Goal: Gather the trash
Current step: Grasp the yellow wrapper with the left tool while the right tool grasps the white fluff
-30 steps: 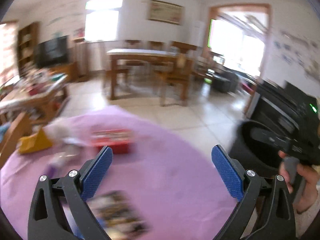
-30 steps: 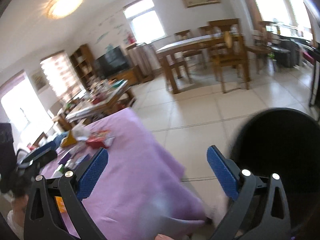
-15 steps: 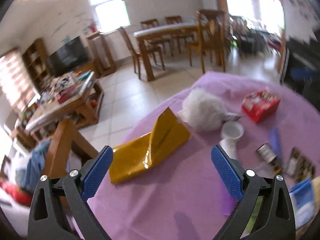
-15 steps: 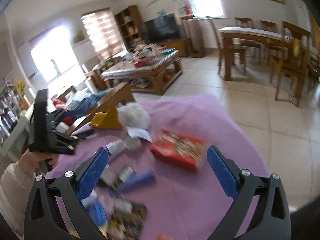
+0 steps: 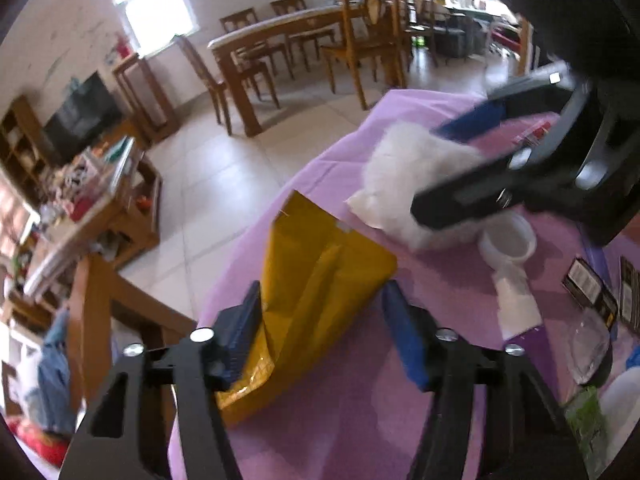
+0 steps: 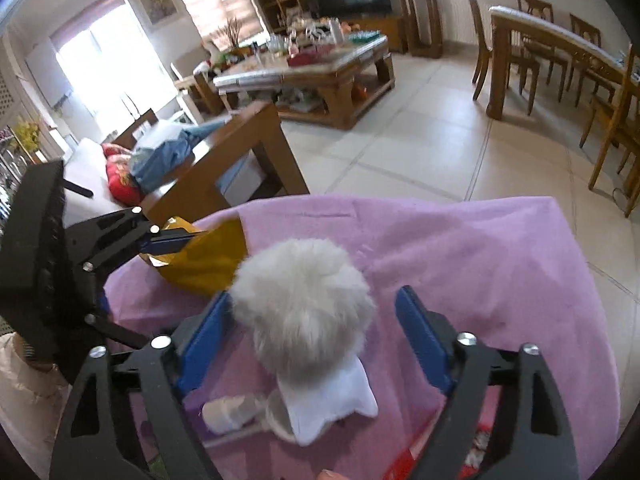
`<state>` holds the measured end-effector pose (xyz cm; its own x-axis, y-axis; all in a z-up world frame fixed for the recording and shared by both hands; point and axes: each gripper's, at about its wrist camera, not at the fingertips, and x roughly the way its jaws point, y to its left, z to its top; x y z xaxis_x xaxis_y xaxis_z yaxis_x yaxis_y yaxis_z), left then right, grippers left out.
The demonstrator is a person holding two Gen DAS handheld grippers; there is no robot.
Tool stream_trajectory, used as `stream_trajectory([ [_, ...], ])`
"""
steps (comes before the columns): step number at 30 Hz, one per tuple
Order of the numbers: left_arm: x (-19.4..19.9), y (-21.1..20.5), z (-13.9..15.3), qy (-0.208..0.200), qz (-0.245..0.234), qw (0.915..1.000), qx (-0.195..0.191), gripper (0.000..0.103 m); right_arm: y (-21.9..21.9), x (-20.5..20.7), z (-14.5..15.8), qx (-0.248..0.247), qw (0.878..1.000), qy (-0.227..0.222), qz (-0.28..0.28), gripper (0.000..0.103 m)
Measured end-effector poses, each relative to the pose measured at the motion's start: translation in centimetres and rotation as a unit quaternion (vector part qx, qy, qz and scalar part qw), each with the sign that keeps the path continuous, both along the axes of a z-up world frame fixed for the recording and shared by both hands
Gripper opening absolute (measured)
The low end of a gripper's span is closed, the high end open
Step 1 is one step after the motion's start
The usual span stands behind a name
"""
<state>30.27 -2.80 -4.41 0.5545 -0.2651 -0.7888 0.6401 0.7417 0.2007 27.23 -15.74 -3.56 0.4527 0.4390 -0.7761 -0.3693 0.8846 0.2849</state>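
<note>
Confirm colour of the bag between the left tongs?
Yellow bag, glossy; clearest in left wrist view.

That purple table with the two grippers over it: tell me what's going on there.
A person is clearing trash off the purple-covered table with a handheld gripper in each hand. The left gripper sits open around the yellow foil bag at the table's edge, its fingers on either side of it. The right gripper is open around the white fluffy ball beside the bag. Neither is clamped yet. A white cup, wrappers and other litter lie on the cloth.
</note>
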Motion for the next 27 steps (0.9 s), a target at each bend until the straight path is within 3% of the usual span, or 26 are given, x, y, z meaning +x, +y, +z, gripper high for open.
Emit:
stream_trajectory([
  [7,-0.5,0.4,-0.1,-0.003,0.020,0.9998,-0.008,0.037,0.8,-0.4,-1.1,-0.017,1.000,0.008,0.011,0.043],
  [12,-2.2,1.3,1.2,-0.011,0.041,0.9982,-0.041,0.035,-0.3,-2.3,0.7,0.010,1.000,-0.021,0.005,0.042],
  [15,-4.4,2.2,3.4,-0.014,0.060,0.9943,-0.087,0.034,-1.7,-4.2,2.6,0.040,0.998,-0.042,-0.002,0.042],
  [18,-7.2,2.1,5.5,-0.028,0.061,0.9918,-0.109,0.034,-3.5,-6.9,4.7,0.071,0.995,-0.065,-0.010,0.042],
  [27,-17.2,-3.8,11.0,-0.068,0.026,0.9843,-0.161,0.034,-11.9,-16.1,8.9,0.138,0.980,-0.133,-0.060,0.042],
])
